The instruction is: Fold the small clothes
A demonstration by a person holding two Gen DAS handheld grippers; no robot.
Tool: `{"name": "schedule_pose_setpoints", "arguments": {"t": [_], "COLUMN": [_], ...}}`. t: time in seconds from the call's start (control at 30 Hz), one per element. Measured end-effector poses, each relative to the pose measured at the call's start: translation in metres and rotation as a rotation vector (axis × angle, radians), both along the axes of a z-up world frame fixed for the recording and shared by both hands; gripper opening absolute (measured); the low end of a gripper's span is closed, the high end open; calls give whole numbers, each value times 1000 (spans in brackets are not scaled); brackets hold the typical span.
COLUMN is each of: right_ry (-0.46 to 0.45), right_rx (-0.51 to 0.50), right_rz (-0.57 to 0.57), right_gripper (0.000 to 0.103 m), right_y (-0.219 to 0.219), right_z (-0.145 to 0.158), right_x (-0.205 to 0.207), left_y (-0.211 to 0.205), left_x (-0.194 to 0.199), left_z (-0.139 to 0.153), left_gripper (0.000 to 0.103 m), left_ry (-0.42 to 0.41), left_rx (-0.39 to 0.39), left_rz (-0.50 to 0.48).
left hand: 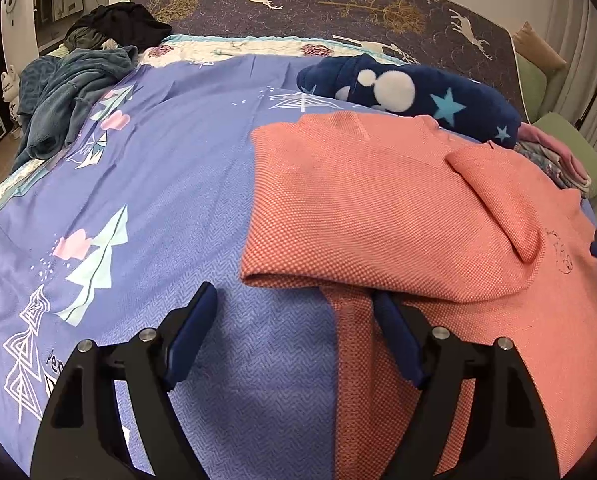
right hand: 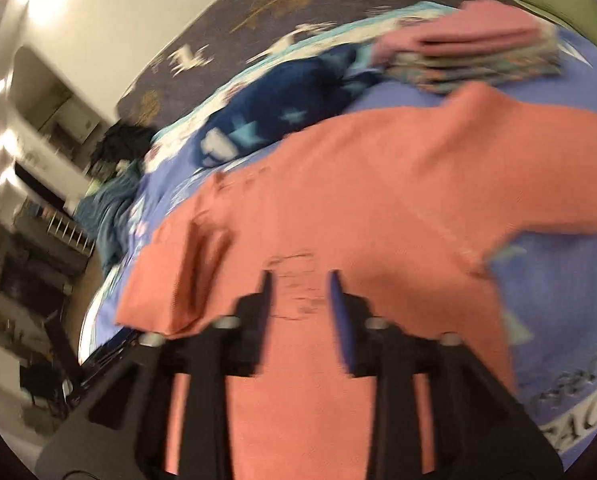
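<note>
A coral knit top [left hand: 378, 208] lies on the purple bedsheet [left hand: 158, 200], its left side folded over and a sleeve laid across the chest. My left gripper [left hand: 294, 296] is open just in front of the top's near folded edge. A strip of the coral fabric runs between its fingers, close to the right finger [left hand: 394, 332], and is not pinched. In the blurred right wrist view my right gripper [right hand: 300, 280] hangs over the coral top [right hand: 378, 184] near a faint print. Its fingers are apart with nothing gripped.
A navy star-print fleece garment [left hand: 418, 92] lies behind the top. A folded stack of pink and patterned clothes [right hand: 478, 52] sits at the far right. A teal blanket [left hand: 66, 88] and dark clothes [left hand: 118, 20] are heaped at the bed's far left corner.
</note>
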State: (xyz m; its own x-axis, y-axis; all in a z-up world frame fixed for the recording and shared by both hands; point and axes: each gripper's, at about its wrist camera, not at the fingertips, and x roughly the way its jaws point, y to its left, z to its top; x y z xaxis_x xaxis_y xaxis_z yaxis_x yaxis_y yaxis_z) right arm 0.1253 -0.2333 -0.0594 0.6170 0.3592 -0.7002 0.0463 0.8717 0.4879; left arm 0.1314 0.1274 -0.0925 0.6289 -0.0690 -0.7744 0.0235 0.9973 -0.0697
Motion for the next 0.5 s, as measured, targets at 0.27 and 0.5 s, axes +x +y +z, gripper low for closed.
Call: {"name": "schedule_pose_setpoints", "arguments": {"t": [0.27,0.5], "right_ry": [65,-107], "right_rx": [-120,-97], "right_rz": [219,140], "right_gripper": [59,3], "right_y": [133,109], "right_z": [-8,27], "right_x": [77,61], "left_y": [6,16], "left_x": [5,14], "left_z": [-2,0], "left_gripper": [90,90], "left_ry": [24,10], "left_rx": [-13,-36], "left_rz": [40,113]}}
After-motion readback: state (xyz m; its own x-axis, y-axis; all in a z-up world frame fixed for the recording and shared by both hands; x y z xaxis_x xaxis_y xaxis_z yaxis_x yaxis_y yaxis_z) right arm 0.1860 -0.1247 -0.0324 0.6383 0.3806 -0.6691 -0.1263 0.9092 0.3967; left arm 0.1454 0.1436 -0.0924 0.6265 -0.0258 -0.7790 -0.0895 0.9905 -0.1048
